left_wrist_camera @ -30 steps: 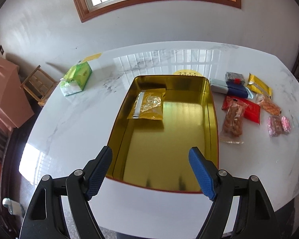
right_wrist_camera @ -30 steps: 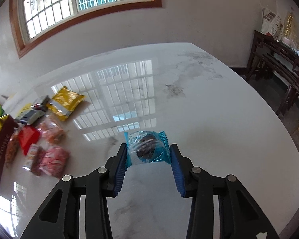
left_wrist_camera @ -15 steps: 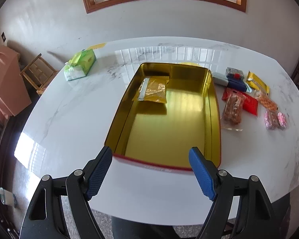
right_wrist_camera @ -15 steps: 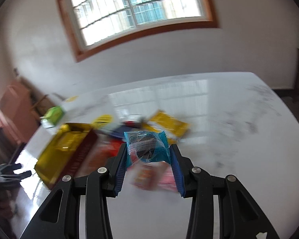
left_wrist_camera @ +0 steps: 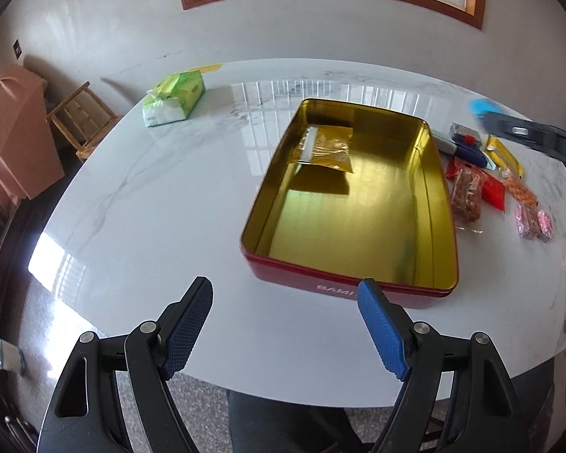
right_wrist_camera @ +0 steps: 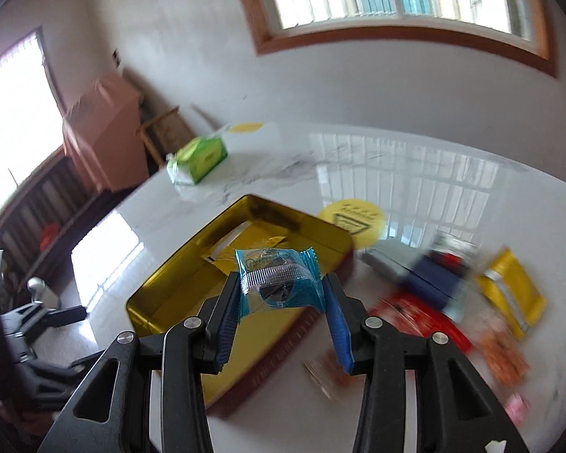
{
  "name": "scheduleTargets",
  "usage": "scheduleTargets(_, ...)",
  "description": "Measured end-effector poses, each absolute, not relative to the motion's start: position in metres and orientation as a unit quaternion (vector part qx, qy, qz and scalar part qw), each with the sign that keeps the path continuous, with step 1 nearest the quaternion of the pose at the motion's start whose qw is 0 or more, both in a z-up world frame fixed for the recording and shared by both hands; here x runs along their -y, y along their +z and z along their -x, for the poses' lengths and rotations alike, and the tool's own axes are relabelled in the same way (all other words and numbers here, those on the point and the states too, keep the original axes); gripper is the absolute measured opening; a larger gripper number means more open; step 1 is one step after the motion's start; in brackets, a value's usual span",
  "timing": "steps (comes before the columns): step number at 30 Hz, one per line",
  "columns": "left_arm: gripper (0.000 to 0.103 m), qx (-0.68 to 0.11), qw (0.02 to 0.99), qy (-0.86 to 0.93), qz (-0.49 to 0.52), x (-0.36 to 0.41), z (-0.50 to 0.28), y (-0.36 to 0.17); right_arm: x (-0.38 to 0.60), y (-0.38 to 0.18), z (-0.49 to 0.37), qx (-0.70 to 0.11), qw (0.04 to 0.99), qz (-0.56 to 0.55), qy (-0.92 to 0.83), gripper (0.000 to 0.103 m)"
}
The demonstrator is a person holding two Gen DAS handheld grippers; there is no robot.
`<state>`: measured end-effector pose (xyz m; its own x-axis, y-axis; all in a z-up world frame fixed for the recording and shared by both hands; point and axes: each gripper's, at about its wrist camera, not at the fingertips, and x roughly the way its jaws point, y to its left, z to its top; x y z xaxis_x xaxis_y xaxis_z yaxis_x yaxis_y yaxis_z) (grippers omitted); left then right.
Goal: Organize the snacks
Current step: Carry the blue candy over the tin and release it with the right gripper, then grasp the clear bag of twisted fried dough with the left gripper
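Two tools over white surface point(left_wrist_camera: 162, 204); open tin point(left_wrist_camera: 439, 204) right of centre.
Left tool point(left_wrist_camera: 284, 324) gapes empty at 6 o'clock, clear of the tin's near edge. Right tool point(right_wrist_camera: 281, 313) pinches a teal snack packet point(right_wrist_camera: 279, 281) above the tin, jaws just easing wider. Loose snacks point(left_wrist_camera: 471, 192) at 3 o'clock; left half bare.

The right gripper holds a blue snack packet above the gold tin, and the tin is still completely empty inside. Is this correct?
Not quite. The tin is not empty: one yellow packet already lies at its far end, as the left wrist view shows. The rest is correct: the right gripper holds the blue snack packet above the tin.
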<state>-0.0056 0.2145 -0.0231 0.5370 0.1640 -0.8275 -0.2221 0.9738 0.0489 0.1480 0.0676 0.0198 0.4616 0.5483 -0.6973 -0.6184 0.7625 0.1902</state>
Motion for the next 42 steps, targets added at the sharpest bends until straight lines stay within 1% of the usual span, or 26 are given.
scheduleTargets(5,0.079,-0.473,0.874,0.099,0.053,-0.225,0.013,-0.025,-0.118,-0.011,-0.167,-0.407,0.842,0.122,0.334,0.041)
scheduleTargets(10,0.079,-0.478,0.872,0.095,0.046,-0.225,0.015,-0.03,-0.137,-0.029,-0.185,-0.416,0.836,0.151,0.324,0.042)
scheduleTargets(12,0.079,-0.484,0.869,0.093,0.047,-0.225,0.013,-0.034,-0.14,-0.035,-0.191,-0.422,0.835,0.151,0.319,0.047)
scheduleTargets(13,0.079,-0.486,0.868,0.092,0.049,-0.225,0.013,-0.036,-0.14,-0.036,-0.193,-0.424,0.836,0.149,0.315,0.05)
scheduleTargets(14,0.079,-0.489,0.866,0.091,0.05,-0.225,0.012,-0.038,-0.138,-0.035,-0.194,-0.422,0.838,0.142,0.314,0.056)
scheduleTargets(16,0.079,-0.493,0.864,0.093,0.046,-0.224,0.01,-0.041,-0.128,-0.025,-0.192,-0.404,0.85,0.111,0.32,0.06)
scheduleTargets(17,0.079,-0.494,0.863,0.093,0.044,-0.223,0.01,-0.041,-0.12,-0.019,-0.19,-0.393,0.857,0.097,0.32,0.064)
scheduleTargets(20,0.079,-0.493,0.865,0.087,0.042,-0.221,0.01,-0.038,-0.071,0.004,-0.171,-0.353,0.883,0.042,0.307,0.067)
scheduleTargets(22,0.079,-0.491,0.867,0.076,0.041,-0.218,0.009,-0.035,-0.014,0.014,-0.144,-0.326,0.905,0.022,0.272,0.072)
scheduleTargets(24,0.079,-0.485,0.872,0.046,0.046,-0.211,0.01,-0.029,0.038,0.01,-0.121,-0.312,0.924,0.039,0.216,0.08)
scheduleTargets(26,0.079,-0.477,0.878,0.002,0.048,-0.197,0.012,-0.02,0.086,-0.002,-0.108,-0.322,0.931,0.067,0.159,0.08)
scheduleTargets(29,0.079,-0.471,0.879,-0.075,0.024,-0.164,0.008,-0.006,0.157,-0.025,-0.097,-0.349,0.929,0.102,0.07,0.08)
scheduleTargets(32,0.079,-0.469,0.87,-0.151,0.004,-0.124,-0.004,0.004,0.23,-0.039,-0.092,-0.369,0.926,0.076,0.008,0.08)
scheduleTargets(34,0.079,-0.468,0.864,-0.183,-0.015,-0.097,-0.019,0.008,0.26,-0.043,-0.089,-0.373,0.926,0.054,-0.015,0.08)
scheduleTargets(38,0.079,-0.477,0.853,-0.21,-0.02,-0.06,-0.069,0.006,0.287,-0.053,-0.085,-0.372,0.928,0.015,-0.013,0.08)
scheduleTargets(42,0.079,-0.489,0.847,-0.205,-0.048,-0.035,-0.115,-0.005,0.285,-0.048,-0.076,-0.355,0.934,0.022,0.009,0.08)
